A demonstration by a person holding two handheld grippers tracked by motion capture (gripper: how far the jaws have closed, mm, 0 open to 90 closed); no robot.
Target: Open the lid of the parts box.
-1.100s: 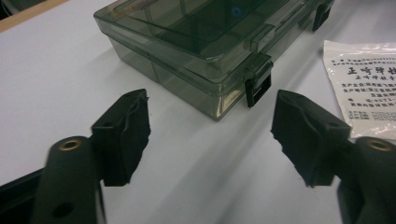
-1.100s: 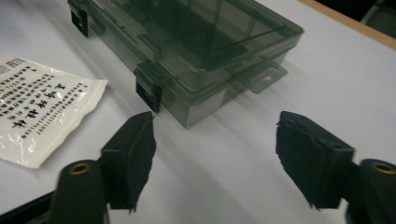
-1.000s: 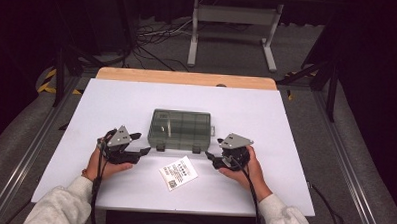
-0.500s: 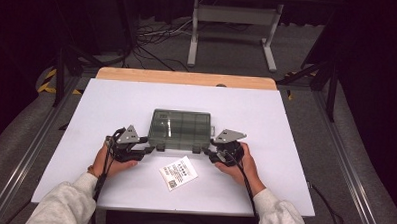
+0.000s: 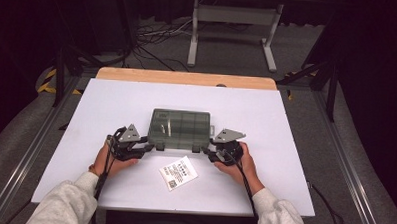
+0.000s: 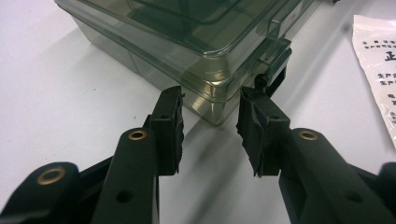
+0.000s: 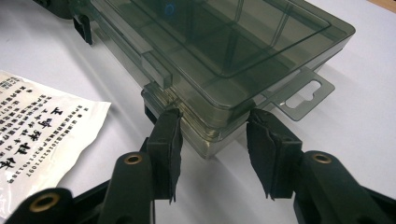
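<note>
Organiser box [image 5: 180, 129] of smoky clear plastic lies flat and closed at the middle of the white table [image 5: 286, 120], and the risks start at its near edge. Closest to the person, a printed packet [image 5: 178, 172] lies just in front of the box. If the box is dragged back rather than lifted, it could ride over the packet or push it along. Next come the two grips, each on a near corner. The left gripper [image 6: 212, 126] has just been closing, and its narrowed jaws now straddle the near-left corner with the pad tips against the walls beside a small latch [image 6: 275, 77]. The right gripper [image 7: 212, 135] has likewise been closing and is pinched on the near-right corner by the hang tab [image 7: 303, 93]. Both holds look shallow — only the tips bite, and they bite on slick plastic across a rounded corner — so I judge that a squeeze could pop the corner out forward. An uneven lift is another risk: one hand rising before the other would twist the box and tip it out of the weaker grip. The left pad could also catch the latch and spring the lid. Farther off, the far half of the box hangs unsupported beyond the jaws — its weight would lever down against the tips. Past it the table runs to a wooden strip [image 5: 187, 77], well apart from the box.
</note>
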